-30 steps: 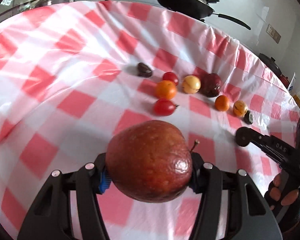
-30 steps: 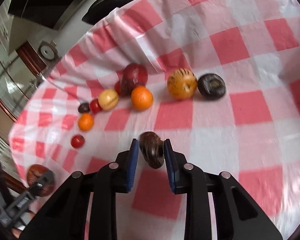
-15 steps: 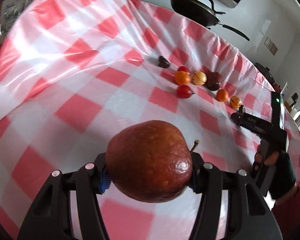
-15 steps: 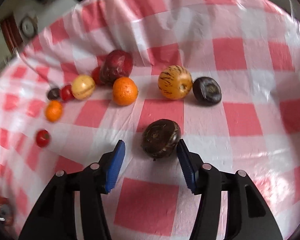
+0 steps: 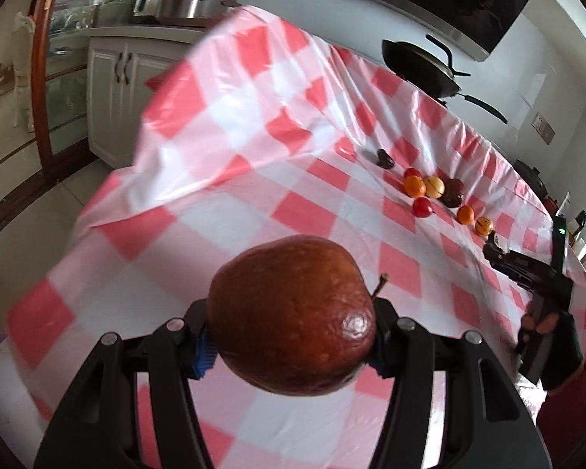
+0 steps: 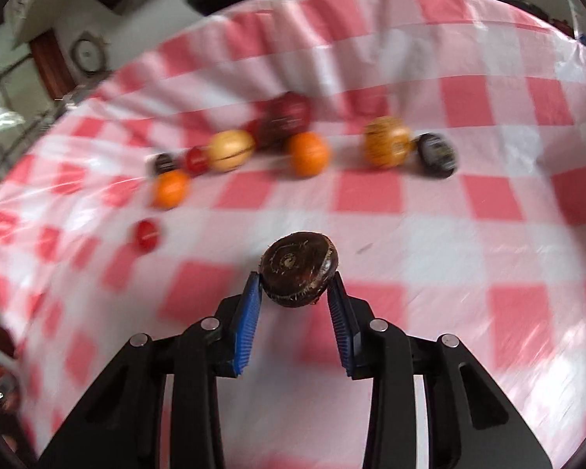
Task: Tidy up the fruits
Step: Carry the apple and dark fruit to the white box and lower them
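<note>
Reddish-brown, wrinkled apple (image 5: 291,314): firm, weighty, clamped at its widest by left claw (image 5: 291,346) above bench's near edge. Dark flat water chestnut (image 6: 299,269), hard, light, pinched by closing right claw (image 6: 295,297).

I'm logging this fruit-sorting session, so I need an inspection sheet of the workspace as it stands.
Surface: red-and-white checked tablecloth, wrinkled.
Job's things: large reddish-brown fruit in the left claw; dark brown round fruit in the right claw; loose row of fruits on the cloth, red, orange, yellow and dark ones.
Clutter: nothing seen.
Grippers: both shut on their fruit; a gloved hand holds the right one.
Cables: nothing seen.
Surroundings: black pan, steel pot, white cabinet.
</note>
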The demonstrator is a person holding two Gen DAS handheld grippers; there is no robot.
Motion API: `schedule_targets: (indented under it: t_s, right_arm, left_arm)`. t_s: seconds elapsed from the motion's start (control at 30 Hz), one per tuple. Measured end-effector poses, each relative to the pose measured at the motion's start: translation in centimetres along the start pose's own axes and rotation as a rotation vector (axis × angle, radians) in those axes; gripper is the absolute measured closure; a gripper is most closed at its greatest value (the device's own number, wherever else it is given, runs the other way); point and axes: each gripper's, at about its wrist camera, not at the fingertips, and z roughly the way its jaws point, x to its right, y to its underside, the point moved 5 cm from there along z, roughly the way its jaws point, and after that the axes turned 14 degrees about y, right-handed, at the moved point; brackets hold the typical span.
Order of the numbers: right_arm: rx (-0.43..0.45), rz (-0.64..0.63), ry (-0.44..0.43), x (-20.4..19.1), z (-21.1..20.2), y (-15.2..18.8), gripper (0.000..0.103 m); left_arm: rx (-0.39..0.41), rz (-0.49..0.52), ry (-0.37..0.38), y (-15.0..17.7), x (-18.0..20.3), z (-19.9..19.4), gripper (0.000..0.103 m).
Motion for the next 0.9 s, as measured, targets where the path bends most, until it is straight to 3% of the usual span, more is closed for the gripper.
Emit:
schedule_targets:
  t_s: [0.2, 0.37, 0.73, 0.83, 0.9]
  right_arm:
    - [0.013, -0.068, -0.196, -7.1, -5.2, 3.4, 0.068]
    - [-0.011, -0.207, -0.343, -15.1, -8.8, 8.0, 0.068]
    - [-0.057, -0.62, -0.64, -31.0, -18.2, 20.4, 0.068]
    - [-0.076, -0.757, -0.689, -33.8, -20.0, 24.6, 0.068]
    - [-0.095, -0.874, -0.695, -35.9, -20.4, 27.9, 0.068]
  left_arm:
    - [0.011, -0.015, -0.027, 1.1, -2.1, -3.0, 0.044]
    - [0.018, -0.011, -0.103, 2.8, -4.7, -6.9, 0.044]
    - [0.042, -0.115, -0.309, 8.1, -14.1, -17.3, 0.044]
    - [0.017, -0.165, -0.362, 9.8, -17.1, -17.6, 0.044]
    - [-0.043, -0.208, -0.401, 11.4, -19.6, -16.8, 0.044]
